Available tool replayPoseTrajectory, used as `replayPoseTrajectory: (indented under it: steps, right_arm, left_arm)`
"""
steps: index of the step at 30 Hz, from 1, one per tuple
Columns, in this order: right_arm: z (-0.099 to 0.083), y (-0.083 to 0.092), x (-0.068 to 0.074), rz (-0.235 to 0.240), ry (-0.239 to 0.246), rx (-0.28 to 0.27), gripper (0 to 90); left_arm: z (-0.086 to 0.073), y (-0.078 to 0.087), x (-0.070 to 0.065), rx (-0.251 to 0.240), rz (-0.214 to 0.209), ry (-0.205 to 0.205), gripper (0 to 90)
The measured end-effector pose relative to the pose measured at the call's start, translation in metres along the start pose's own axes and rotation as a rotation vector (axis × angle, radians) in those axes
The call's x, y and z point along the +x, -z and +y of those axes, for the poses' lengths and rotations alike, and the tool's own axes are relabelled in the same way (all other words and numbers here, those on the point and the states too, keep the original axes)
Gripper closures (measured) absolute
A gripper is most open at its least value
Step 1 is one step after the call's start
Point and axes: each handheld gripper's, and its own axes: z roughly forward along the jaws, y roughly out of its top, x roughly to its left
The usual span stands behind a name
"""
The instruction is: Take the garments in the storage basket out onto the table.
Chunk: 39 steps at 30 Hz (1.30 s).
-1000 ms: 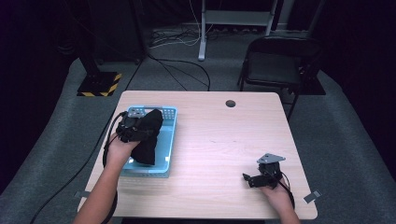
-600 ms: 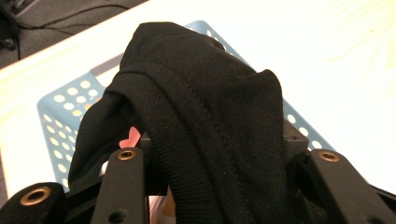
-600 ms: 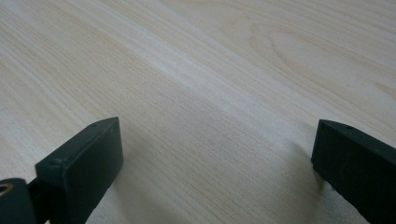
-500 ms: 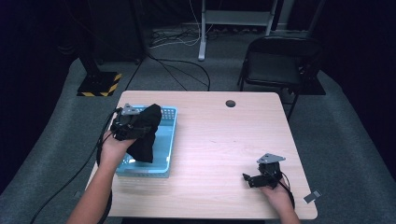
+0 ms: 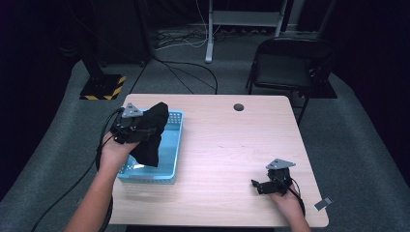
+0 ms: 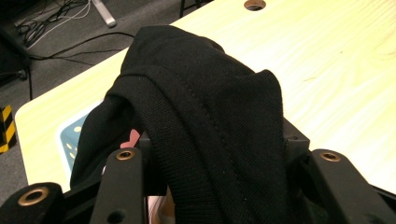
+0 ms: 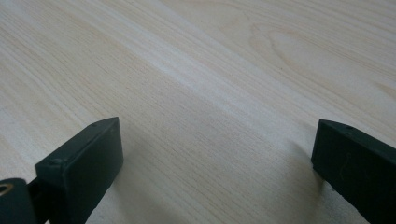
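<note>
At left of the high view, the left hand-held gripper (image 5: 145, 131) is clamped on a black cloth (image 5: 151, 133) hanging clear above the blue basket (image 5: 172, 145), likely to lift it out, while the right hand-held gripper (image 5: 255, 185) rests wide open and empty on the bench (image 5: 232, 154), lower right.

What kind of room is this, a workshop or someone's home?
Probably a recording studio or lab, not a home: black curtains all around, loose cables on the grey carpet, and one bare wooden table with a folding chair.
</note>
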Motion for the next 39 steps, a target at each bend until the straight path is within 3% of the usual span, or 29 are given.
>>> replayPoseTrajectory:
  steps: [7, 12, 24, 39]
  right_arm:
    - [0.000, 0.000, 0.000, 0.000, 0.000, 0.000, 1.5]
    - [0.000, 0.000, 0.000, 0.000, 0.000, 0.000, 1.5]
    - [0.000, 0.000, 0.000, 0.000, -0.001, 0.000, 1.6]
    - [0.000, 0.000, 0.000, -0.001, -0.001, -0.001, 1.7]
  left_arm:
    - [0.004, 0.009, -0.002, -0.019, 0.004, -0.010, 51.3]
    - [0.008, 0.012, -0.006, -0.040, -0.020, -0.018, 51.3]
    - [0.023, 0.021, -0.027, -0.089, -0.053, -0.071, 51.3]
    - [0.036, 0.014, -0.047, -0.119, -0.101, -0.103, 51.4]
